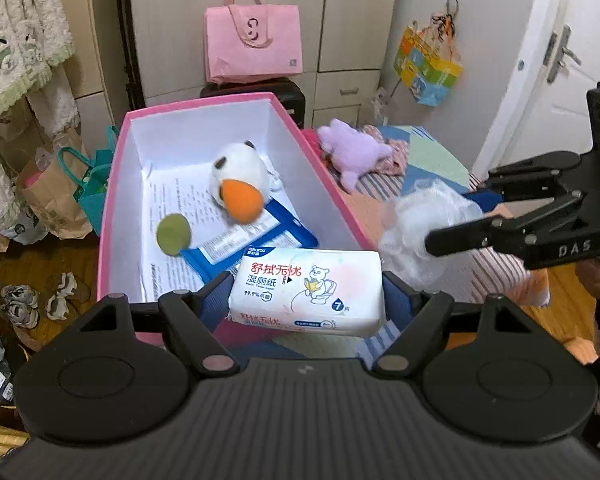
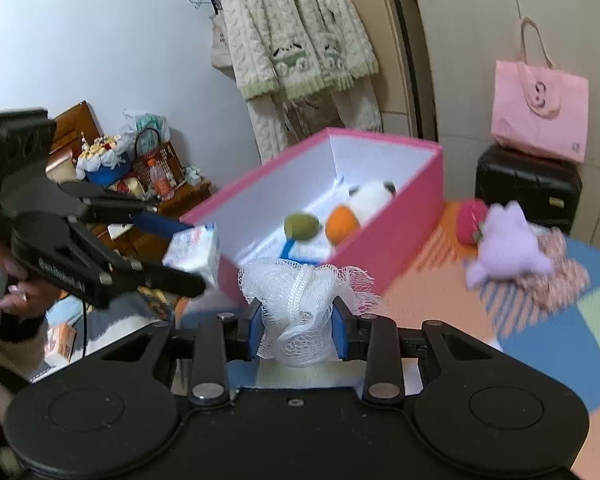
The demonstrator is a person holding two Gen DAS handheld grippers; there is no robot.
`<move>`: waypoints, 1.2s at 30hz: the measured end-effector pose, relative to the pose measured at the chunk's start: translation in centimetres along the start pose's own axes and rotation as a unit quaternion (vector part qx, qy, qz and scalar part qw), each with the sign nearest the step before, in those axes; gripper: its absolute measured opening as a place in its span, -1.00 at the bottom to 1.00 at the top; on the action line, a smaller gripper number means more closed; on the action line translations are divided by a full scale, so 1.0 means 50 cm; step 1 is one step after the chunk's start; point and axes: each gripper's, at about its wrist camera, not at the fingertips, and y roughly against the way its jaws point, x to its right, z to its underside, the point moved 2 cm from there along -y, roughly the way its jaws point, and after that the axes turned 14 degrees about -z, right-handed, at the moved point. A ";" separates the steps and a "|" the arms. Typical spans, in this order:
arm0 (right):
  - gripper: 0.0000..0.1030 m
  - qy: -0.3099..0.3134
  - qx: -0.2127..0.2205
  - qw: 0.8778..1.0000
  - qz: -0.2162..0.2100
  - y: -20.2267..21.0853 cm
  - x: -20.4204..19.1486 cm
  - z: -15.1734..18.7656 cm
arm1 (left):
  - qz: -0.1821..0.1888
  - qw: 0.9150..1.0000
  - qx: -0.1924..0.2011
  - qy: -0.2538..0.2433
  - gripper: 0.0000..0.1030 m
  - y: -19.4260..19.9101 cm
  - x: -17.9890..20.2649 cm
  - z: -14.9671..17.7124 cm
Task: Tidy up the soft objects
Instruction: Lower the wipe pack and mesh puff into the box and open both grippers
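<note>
My left gripper [image 1: 306, 292] is shut on a white pack of wet wipes [image 1: 306, 290] and holds it above the near end of the pink box [image 1: 114, 184]. It also shows in the right wrist view [image 2: 196, 250]. My right gripper [image 2: 298, 326] is shut on a white mesh bath puff [image 2: 300, 304], just outside the box's near wall; the puff also shows in the left wrist view [image 1: 424, 224]. Inside the box lie a white duck plush with an orange beak [image 1: 240, 180], a green round pad [image 1: 173, 234], papers and a blue packet [image 1: 260, 240].
A purple plush [image 1: 354, 150] [image 2: 504, 244] and a red strawberry toy [image 2: 472, 220] lie on the patterned bed cover beyond the box. A pink tote [image 1: 254, 42] sits on a black suitcase [image 2: 528, 186]. Paper bags [image 1: 52, 192] and shoes are on the floor at left.
</note>
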 end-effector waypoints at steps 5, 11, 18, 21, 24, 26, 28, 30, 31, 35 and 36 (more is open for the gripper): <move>-0.24 0.006 0.012 1.000 -0.016 -0.045 0.021 -0.067 | -0.020 1.000 0.014 -0.001 0.51 -0.041 -0.021 -0.029; -0.24 0.010 0.016 1.000 -0.017 -0.116 0.061 -0.137 | -0.068 0.997 0.029 -0.015 0.51 -0.103 -0.033 -0.062; -0.24 0.001 0.001 1.000 0.005 -0.209 0.127 -0.202 | -0.088 0.996 0.013 -0.018 0.51 -0.176 -0.051 -0.094; -0.24 -0.008 -0.009 1.000 0.002 -0.242 0.152 -0.222 | -0.060 0.998 -0.018 -0.015 0.51 -0.213 -0.058 -0.111; -0.24 -0.013 -0.022 1.000 0.002 -0.273 0.175 -0.234 | -0.071 0.997 -0.030 -0.028 0.51 -0.245 -0.060 -0.122; -0.24 -0.016 -0.032 0.999 0.005 -0.295 0.188 -0.239 | -0.080 0.995 -0.037 -0.037 0.51 -0.264 -0.062 -0.129; -0.24 -0.019 -0.040 0.999 0.001 -0.312 0.198 -0.241 | -0.074 0.995 -0.056 -0.035 0.51 -0.283 -0.069 -0.135; -0.24 -0.017 -0.047 0.999 -0.003 -0.325 0.202 -0.244 | -0.058 0.995 -0.068 -0.038 0.51 -0.293 -0.073 -0.139; -0.23 -0.013 -0.050 0.999 -0.004 -0.332 0.204 -0.246 | -0.059 0.995 -0.069 -0.041 0.51 -0.295 -0.073 -0.142; -0.19 -0.012 -0.059 0.998 -0.005 -0.353 0.216 -0.256 | -0.062 0.995 -0.058 -0.055 0.52 -0.293 -0.074 -0.151; -0.18 -0.014 -0.060 0.998 -0.008 -0.357 0.220 -0.257 | -0.063 0.995 -0.056 -0.055 0.52 -0.293 -0.075 -0.151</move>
